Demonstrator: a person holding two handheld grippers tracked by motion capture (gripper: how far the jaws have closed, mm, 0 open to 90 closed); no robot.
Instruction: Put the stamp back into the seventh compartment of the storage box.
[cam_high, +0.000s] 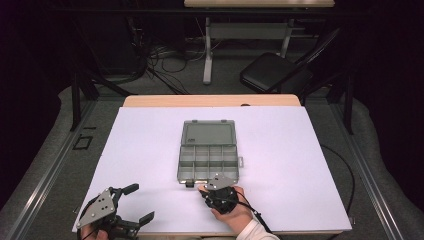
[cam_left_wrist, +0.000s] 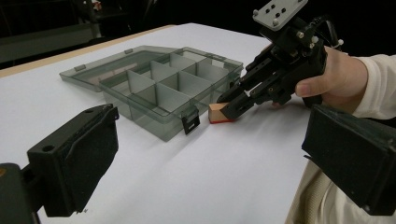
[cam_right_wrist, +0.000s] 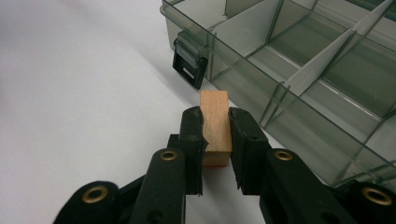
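Here, a person works at a white table (cam_high: 150, 150) with a hand-held gripper in each hand. The right gripper (cam_right_wrist: 215, 135) has its jaws pressed against the two sides of a small wooden block (cam_right_wrist: 215, 122) with a red underside. The block sits on the table just beside the front wall of a clear grey plastic organizer box (cam_high: 207, 161), near its black latch (cam_right_wrist: 189, 63). The step in hand looks like picking the block up: the pinch is made, but the block is not yet lifted. The next move likely calls for raising it over the front wall and lowering it into one of the compartments without knocking a divider. The box lies open, its lid (cam_high: 208, 133) folded flat on the far side, and every compartment that shows is empty. The left gripper (cam_high: 126, 204) rests at the near left corner, well apart, jaws spread wide and holding nothing.
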